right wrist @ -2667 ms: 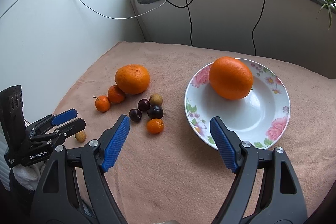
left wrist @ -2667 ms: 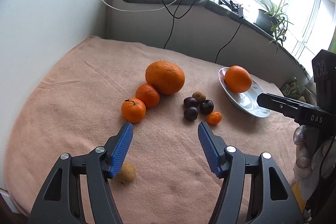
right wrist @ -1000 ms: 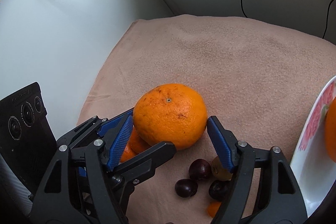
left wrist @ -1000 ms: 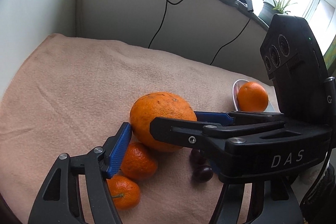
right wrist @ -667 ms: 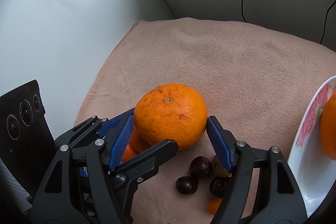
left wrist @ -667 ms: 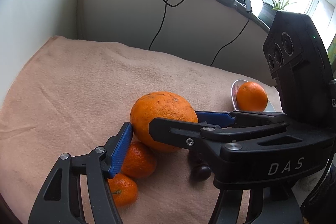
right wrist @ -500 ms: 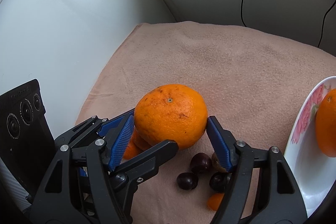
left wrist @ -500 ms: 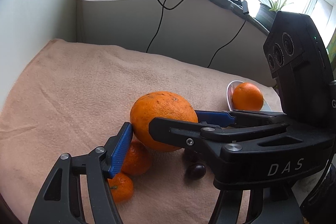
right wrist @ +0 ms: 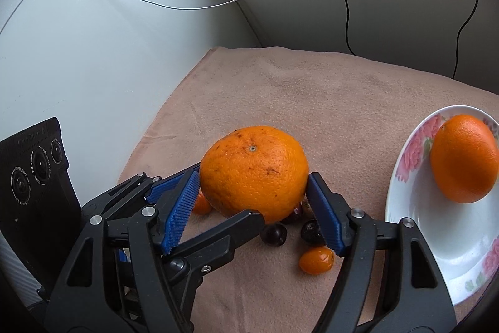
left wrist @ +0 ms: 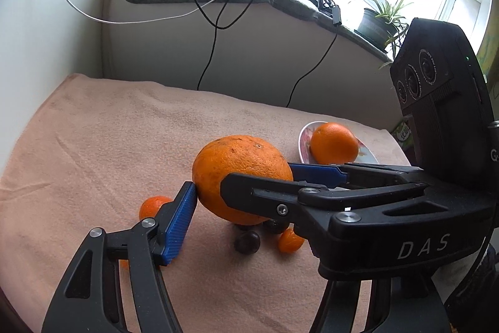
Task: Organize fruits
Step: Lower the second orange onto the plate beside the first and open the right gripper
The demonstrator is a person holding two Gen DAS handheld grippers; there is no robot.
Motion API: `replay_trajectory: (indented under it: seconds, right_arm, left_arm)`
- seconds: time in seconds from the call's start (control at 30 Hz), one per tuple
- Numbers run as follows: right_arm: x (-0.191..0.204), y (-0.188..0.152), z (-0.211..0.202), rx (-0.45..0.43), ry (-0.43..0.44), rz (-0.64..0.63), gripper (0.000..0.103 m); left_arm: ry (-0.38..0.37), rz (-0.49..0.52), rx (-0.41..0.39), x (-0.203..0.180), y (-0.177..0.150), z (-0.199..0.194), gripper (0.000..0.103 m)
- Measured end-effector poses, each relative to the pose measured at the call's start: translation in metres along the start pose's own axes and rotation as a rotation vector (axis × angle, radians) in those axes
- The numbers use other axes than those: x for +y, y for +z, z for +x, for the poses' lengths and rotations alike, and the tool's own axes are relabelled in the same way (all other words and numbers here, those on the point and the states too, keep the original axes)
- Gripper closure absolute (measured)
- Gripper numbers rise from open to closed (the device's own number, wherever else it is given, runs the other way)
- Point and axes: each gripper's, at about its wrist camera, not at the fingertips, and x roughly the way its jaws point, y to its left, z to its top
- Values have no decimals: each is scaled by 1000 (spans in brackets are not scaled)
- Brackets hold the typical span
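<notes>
Peach blanket (right wrist: 312,89) below a window sill. Large orange (right wrist: 254,173) raised clear of the blanket, clamped jointly by right gripper (right wrist: 252,211) and left gripper (left wrist: 243,202) (four pads bearing on it). Plate (right wrist: 414,223) nearby at right, holding another orange (right wrist: 464,158). Risk: uneven squeeze, orange popping out onto the small fruits (right wrist: 274,234) beneath.

big orange (right wrist: 254,173) lifted off cloth (right wrist: 312,89) | both grippers closed in, gripping it
</notes>
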Motion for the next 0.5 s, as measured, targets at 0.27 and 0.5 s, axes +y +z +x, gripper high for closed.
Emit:
replay_trajectory:
  seconds: [0.27,0.5]
  right_arm:
    - [-11,-18,-30,-40,-28,18,29]
    - [-34,-35,-56,-68,-53,61,29]
  left_arm:
    - [-41,22,-2,-31,-7,0,39]
    - [-90,48,19,-61,-14,9,39]
